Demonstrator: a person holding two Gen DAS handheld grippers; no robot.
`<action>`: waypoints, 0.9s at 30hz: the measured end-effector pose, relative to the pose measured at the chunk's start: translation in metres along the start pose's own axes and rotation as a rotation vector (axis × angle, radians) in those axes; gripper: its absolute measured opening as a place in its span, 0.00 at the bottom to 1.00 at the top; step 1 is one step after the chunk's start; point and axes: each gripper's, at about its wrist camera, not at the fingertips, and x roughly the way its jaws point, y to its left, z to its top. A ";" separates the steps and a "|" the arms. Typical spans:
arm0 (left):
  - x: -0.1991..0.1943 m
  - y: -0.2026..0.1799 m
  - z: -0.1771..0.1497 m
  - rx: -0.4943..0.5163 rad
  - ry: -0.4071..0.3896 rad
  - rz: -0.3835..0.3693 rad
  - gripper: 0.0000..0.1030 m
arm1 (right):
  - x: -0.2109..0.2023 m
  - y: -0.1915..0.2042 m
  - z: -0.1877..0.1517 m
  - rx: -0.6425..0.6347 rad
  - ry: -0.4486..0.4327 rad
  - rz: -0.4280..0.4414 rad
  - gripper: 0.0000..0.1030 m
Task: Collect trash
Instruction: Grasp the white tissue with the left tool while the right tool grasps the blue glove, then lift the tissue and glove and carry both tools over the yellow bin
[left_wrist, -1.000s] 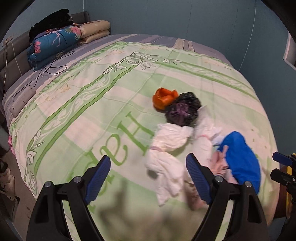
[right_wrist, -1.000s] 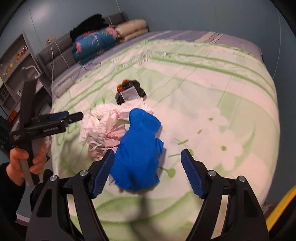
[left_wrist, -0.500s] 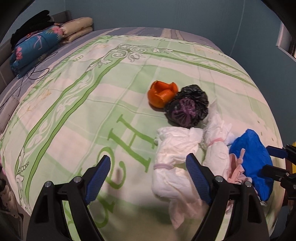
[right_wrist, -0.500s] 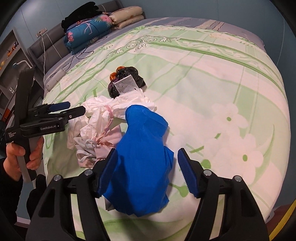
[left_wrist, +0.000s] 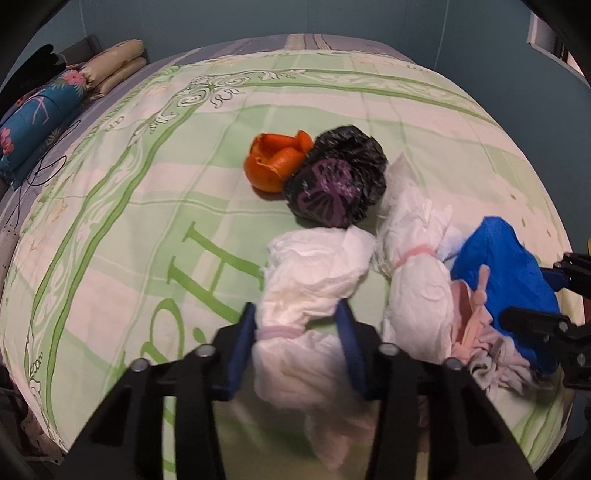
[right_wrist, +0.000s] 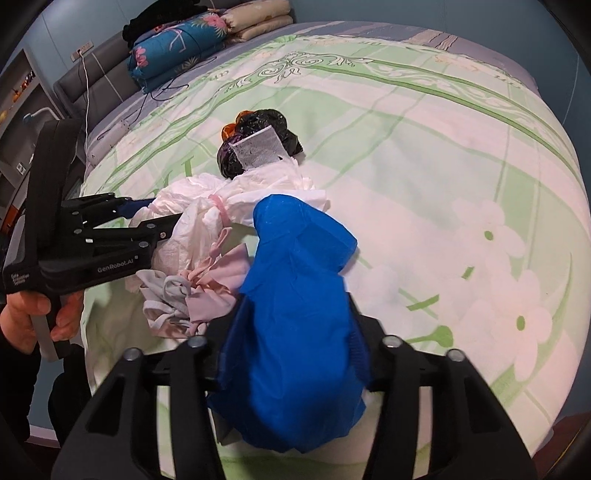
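Note:
Trash lies in a heap on the green-and-white bedspread (left_wrist: 155, 192). My left gripper (left_wrist: 297, 328) has its jaws narrowed around a white tied bag (left_wrist: 314, 273), one finger on each side at its pink tie. My right gripper (right_wrist: 295, 328) is closed in around a blue plastic bag (right_wrist: 295, 295). A second white bag (left_wrist: 413, 266), a black bag (left_wrist: 340, 181), orange peel (left_wrist: 275, 162) and pink-grey cloth scraps (right_wrist: 199, 291) lie between. The left gripper also shows in the right wrist view (right_wrist: 155, 218).
Folded blankets and pillows (right_wrist: 184, 33) sit at the headboard with a black cable (left_wrist: 48, 166) nearby. The bed's near edge (right_wrist: 480, 424) drops off just below the trash. A shelf (right_wrist: 14, 85) stands at the left.
Both grippers moved forward and down onto the heap. The left jaws narrowed around the white bag and the right jaws narrowed around the blue bag.

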 end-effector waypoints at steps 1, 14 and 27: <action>0.000 -0.001 -0.001 0.002 -0.001 0.005 0.33 | 0.001 0.001 0.000 -0.005 0.002 -0.005 0.34; -0.029 0.025 -0.012 -0.109 -0.060 -0.025 0.25 | -0.015 0.024 -0.014 -0.061 0.017 0.044 0.10; -0.063 0.034 -0.026 -0.176 -0.106 -0.010 0.25 | -0.032 0.081 -0.059 -0.188 0.057 0.169 0.10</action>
